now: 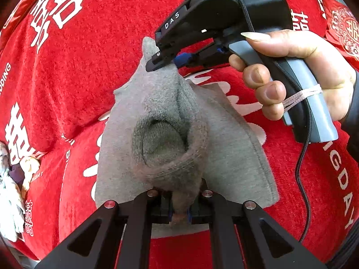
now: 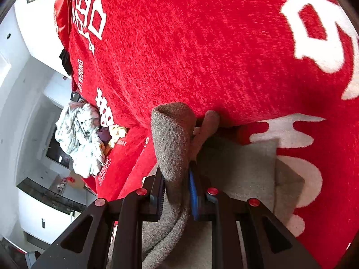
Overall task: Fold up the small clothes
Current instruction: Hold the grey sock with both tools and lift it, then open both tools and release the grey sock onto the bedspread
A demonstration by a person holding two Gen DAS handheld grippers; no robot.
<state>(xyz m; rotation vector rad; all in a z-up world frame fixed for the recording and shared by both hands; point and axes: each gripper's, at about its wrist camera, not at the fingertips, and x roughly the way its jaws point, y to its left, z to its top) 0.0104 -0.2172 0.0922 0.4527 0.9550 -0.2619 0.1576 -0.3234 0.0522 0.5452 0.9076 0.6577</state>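
Observation:
A grey knitted sock (image 1: 166,123) hangs stretched between both grippers above a flat grey cloth (image 1: 237,148) on the red sofa cover. My left gripper (image 1: 179,210) is shut on the sock's near end. My right gripper (image 1: 161,61), held by a hand (image 1: 291,67), is shut on the sock's far end. In the right wrist view the right gripper (image 2: 177,192) clamps the sock (image 2: 172,139), whose end curls up past the fingers, and the flat grey cloth (image 2: 237,170) lies below.
The red sofa cover (image 1: 89,78) with white characters fills both views. A pile of pale crumpled clothes (image 2: 80,139) lies at the sofa's left end, also showing in the left wrist view (image 1: 9,190). A red cushion (image 1: 343,29) sits at the upper right.

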